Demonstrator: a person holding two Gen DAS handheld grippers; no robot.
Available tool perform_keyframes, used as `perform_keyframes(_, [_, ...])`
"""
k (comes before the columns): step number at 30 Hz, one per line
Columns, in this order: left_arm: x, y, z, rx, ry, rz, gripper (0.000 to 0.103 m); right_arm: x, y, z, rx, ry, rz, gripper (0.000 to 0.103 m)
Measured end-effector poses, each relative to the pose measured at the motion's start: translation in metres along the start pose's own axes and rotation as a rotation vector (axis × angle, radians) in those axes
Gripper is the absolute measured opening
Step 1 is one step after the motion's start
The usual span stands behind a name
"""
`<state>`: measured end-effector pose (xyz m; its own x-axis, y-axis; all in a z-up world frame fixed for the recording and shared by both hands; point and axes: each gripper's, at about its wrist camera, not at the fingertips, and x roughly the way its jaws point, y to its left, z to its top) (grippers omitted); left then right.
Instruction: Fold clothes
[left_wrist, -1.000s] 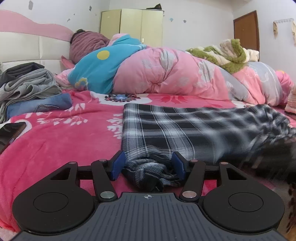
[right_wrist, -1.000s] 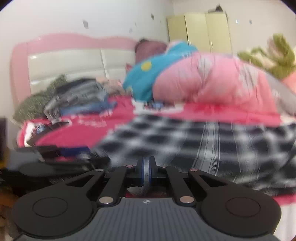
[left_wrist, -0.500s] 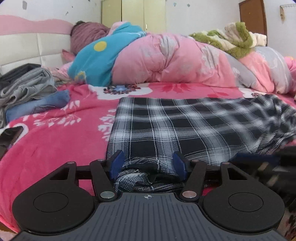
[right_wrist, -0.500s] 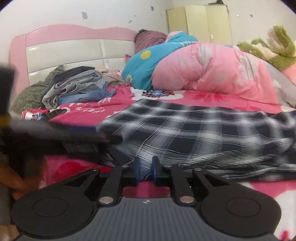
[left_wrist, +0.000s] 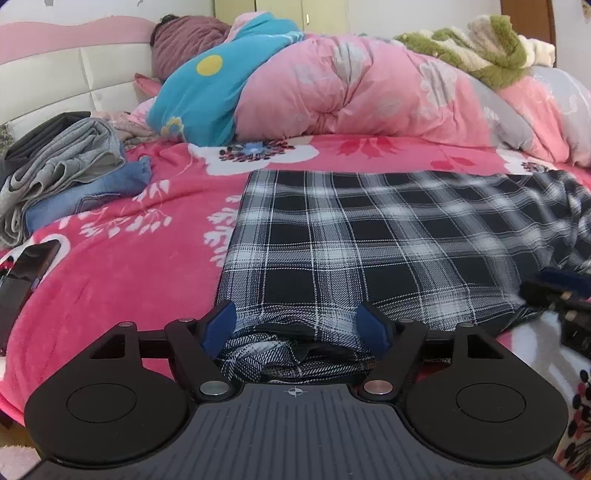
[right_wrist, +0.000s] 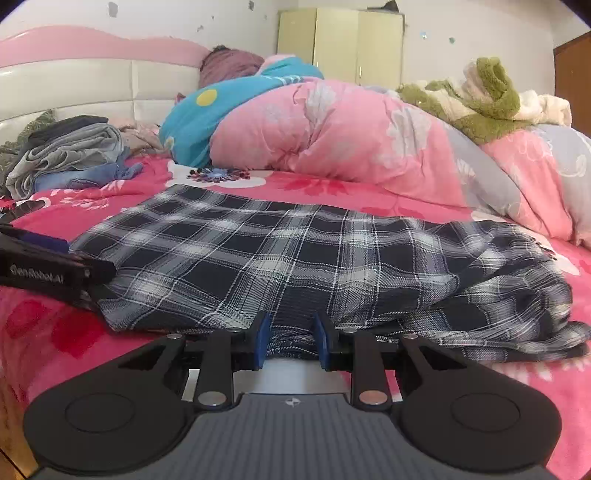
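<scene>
Plaid garment (left_wrist: 373, 240) spread flat on pink bedspread (left_wrist: 122, 266), near edge bunched. Left gripper (left_wrist: 295, 328) and right gripper (right_wrist: 291, 341) at that edge, jaws just opening, apart, pads off cloth. Risk: released fold springing open; bunched hem snagging withdrawing fingers.

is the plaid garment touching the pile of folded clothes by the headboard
Apart. In the left wrist view, bare pink bedspread lies between the plaid garment and the clothes pile; the right wrist view shows the same gap.
</scene>
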<state>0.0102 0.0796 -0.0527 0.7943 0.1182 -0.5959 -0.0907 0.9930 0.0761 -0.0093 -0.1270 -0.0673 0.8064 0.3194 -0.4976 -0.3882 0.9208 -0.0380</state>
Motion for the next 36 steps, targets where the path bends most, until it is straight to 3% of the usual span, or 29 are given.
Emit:
perform_keyframes(7, [0.001, -0.003, 0.005, 0.015, 0.042, 0.036, 0.084, -0.003, -0.020, 0.022, 0.054, -0.055, -0.045, 0.028])
perform_keyframes(9, [0.001, -0.004, 0.006, 0.017, 0.051, 0.046, 0.088, 0.012, -0.024, 0.016, 0.026, -0.018, -0.079, 0.029])
perform_keyframes(13, [0.001, -0.007, 0.006, 0.029, 0.061, 0.068, 0.096, 0.022, -0.032, 0.001, 0.043, -0.003, -0.054, 0.029])
perform_keyframes(17, [-0.003, -0.007, 0.013, 0.035, 0.063, 0.080, 0.098, 0.022, -0.033, 0.001, 0.046, -0.007, -0.049, 0.030])
perform_keyframes(22, [-0.027, -0.010, 0.032, 0.036, -0.043, 0.069, 0.101, 0.022, -0.036, 0.000, 0.056, -0.015, -0.041, 0.030])
perform_keyframes(29, [-0.022, -0.046, 0.055, 0.099, -0.081, -0.021, 0.103, 0.020, -0.038, -0.002, 0.067, -0.028, -0.032, 0.030])
perform_keyframes(33, [0.001, -0.067, 0.047, 0.104, -0.056, -0.093, 0.103, 0.020, -0.043, -0.003, 0.096, -0.033, -0.011, 0.030])
perform_keyframes(36, [0.019, -0.073, 0.032, 0.104, -0.008, -0.083, 0.103, 0.020, -0.045, -0.004, 0.109, -0.036, -0.003, 0.030])
